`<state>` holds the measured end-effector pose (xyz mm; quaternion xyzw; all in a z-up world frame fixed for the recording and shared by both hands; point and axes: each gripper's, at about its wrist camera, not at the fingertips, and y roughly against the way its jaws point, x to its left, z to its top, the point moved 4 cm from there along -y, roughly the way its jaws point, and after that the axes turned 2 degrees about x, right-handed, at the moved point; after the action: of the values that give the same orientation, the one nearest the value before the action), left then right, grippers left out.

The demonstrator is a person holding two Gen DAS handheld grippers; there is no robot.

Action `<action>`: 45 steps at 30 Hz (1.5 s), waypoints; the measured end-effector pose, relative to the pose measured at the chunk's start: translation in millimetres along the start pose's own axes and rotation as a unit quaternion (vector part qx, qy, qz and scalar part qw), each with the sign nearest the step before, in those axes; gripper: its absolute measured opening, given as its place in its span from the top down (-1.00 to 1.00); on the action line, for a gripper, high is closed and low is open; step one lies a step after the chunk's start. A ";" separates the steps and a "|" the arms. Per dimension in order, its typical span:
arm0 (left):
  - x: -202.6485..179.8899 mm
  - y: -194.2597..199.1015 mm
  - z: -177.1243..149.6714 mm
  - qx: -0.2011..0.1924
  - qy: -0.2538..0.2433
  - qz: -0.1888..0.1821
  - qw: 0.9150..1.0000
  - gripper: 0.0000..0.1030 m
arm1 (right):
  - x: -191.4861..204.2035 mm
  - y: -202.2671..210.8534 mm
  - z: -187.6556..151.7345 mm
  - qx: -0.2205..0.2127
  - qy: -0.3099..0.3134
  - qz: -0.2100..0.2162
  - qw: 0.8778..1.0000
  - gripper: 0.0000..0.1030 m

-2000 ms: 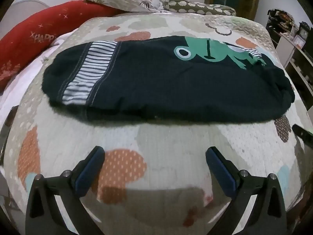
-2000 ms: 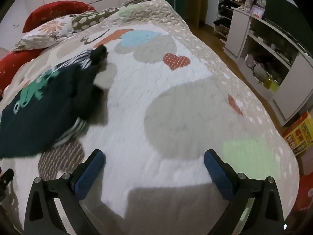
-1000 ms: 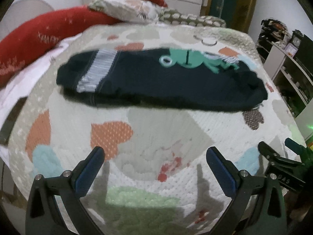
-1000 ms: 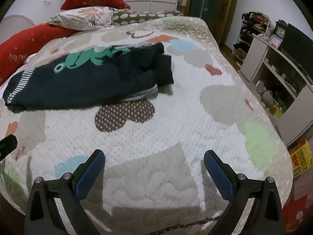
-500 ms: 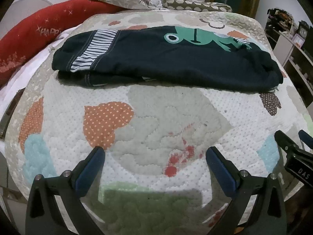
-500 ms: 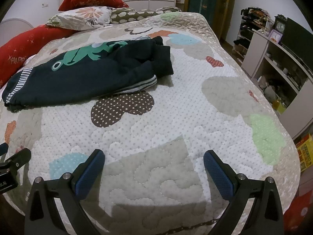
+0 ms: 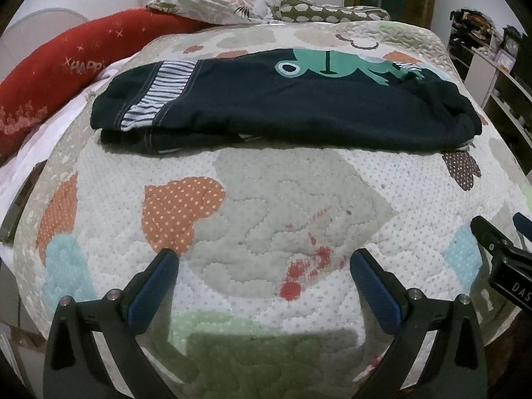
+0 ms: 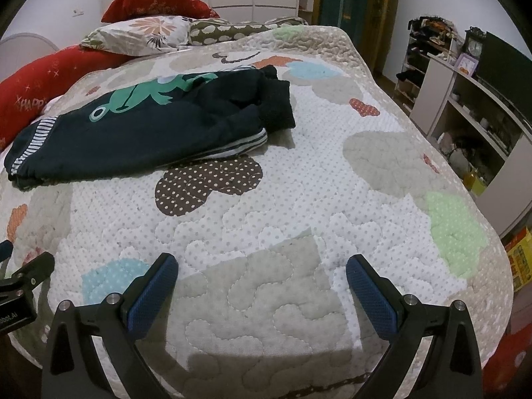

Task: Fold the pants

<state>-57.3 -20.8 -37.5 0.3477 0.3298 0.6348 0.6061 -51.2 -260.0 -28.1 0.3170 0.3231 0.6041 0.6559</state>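
While both claws — left claw, right claw — gape empty, red bolster reads "HAPP".

Right gripper: blue-padded fingers spread wide, nothing between them, above the quilted bed near its foot edge. Dark pants with a green frog print lie folded lengthwise across the bed toward its left edge, cuffs bunched mid-bed. Pillows at the head. Shelving unit beside the bed's right edge.
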 end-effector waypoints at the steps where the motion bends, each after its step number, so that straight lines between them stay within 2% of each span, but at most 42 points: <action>1: 0.0 0.5 0.9 0.002 -0.002 -0.002 1.000 -1.00 | 0.4 0.1 -0.6 -0.003 0.002 -0.001 1.000 -0.99; 4: 7.3 3.8 6.5 0.014 0.014 -0.038 0.999 -0.98 | -0.2 1.0 -2.2 -0.013 -0.001 0.003 1.000 -0.99; 5: 14.9 8.2 11.1 0.009 0.030 -0.060 0.998 -0.96 | -1.4 1.2 -1.9 -0.015 -0.002 0.008 1.000 -0.99; 8: 34.2 18.3 24.1 -0.010 0.057 -0.080 0.995 -0.94 | -4.3 2.8 1.8 -0.010 -0.001 0.028 1.000 -0.97; 11: 55.9 21.0 39.4 -0.015 0.084 -0.108 0.991 -0.94 | -10.3 5.0 13.5 -0.004 -0.014 0.064 0.998 -0.75; 14: 73.9 9.2 55.3 0.010 0.128 -0.156 0.979 -0.90 | -17.8 4.2 32.5 0.008 -0.044 0.116 0.992 -0.46; 16: 80.5 2.4 63.6 0.020 0.149 -0.186 0.971 -0.84 | -21.5 -1.1 47.0 0.028 -0.074 0.167 0.983 -0.26; 18: 85.3 -4.2 72.6 0.023 0.166 -0.202 0.965 -0.84 | -24.4 -7.2 57.3 0.039 -0.102 0.192 0.975 -0.24; 21: 93.1 -18.1 84.9 0.030 0.188 -0.211 0.959 -0.81 | -25.4 -18.4 72.1 0.047 -0.128 0.202 0.970 -0.23; 23: 96.3 -26.5 91.4 0.040 0.204 -0.215 0.954 -0.63 | -21.5 -25.3 80.7 0.050 -0.136 0.201 0.969 -0.23; 25: 98.5 -31.8 96.6 0.049 0.211 -0.212 0.953 -0.19 | -17.9 -32.8 86.7 0.056 -0.143 0.199 0.968 -0.23; 26: 98.9 -35.2 98.9 0.057 0.217 -0.207 0.952 -0.06 | -16.2 -36.3 89.1 0.058 -0.146 0.197 0.968 -0.23; 27: 100.4 -37.0 99.9 0.061 0.220 -0.204 0.952 0.21 | -14.3 -40.6 91.3 0.061 -0.151 0.194 0.967 -0.22; 28: 101.1 -39.0 100.7 0.065 0.223 -0.201 0.952 0.53 | -13.0 -44.1 92.0 0.063 -0.156 0.193 0.967 -0.14; 29: 101.1 -40.8 101.2 0.070 0.224 -0.198 0.952 0.76 | -12.0 -47.1 93.5 0.064 -0.161 0.194 0.966 -0.06; 30: 102.4 -41.9 100.6 0.074 0.225 -0.201 0.951 0.94 | -11.4 -49.6 94.8 0.065 -0.165 0.193 0.965 0.29; 31: 103.1 -41.8 99.4 0.076 0.229 -0.205 0.949 0.94 | -11.2 -50.8 95.2 0.065 -0.168 0.195 0.964 0.77; 32: 104.5 -40.3 98.1 0.076 0.234 -0.206 0.947 0.94 | -10.3 -52.6 95.5 0.071 -0.171 0.208 0.960 0.83; 39: 107.4 -15.0 101.4 0.065 0.237 -0.233 0.941 0.94 | -18.8 -31.1 102.6 0.054 -0.173 0.245 0.952 0.87; 45: 115.0 9.8 129.7 0.039 0.239 -0.253 0.937 0.94 | -20.1 1.2 132.2 0.027 -0.162 0.276 0.947 0.87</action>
<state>43.8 93.2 45.6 0.1138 0.5664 0.5113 0.6362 53.6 -283.3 51.8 0.5053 0.1283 0.6930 0.4979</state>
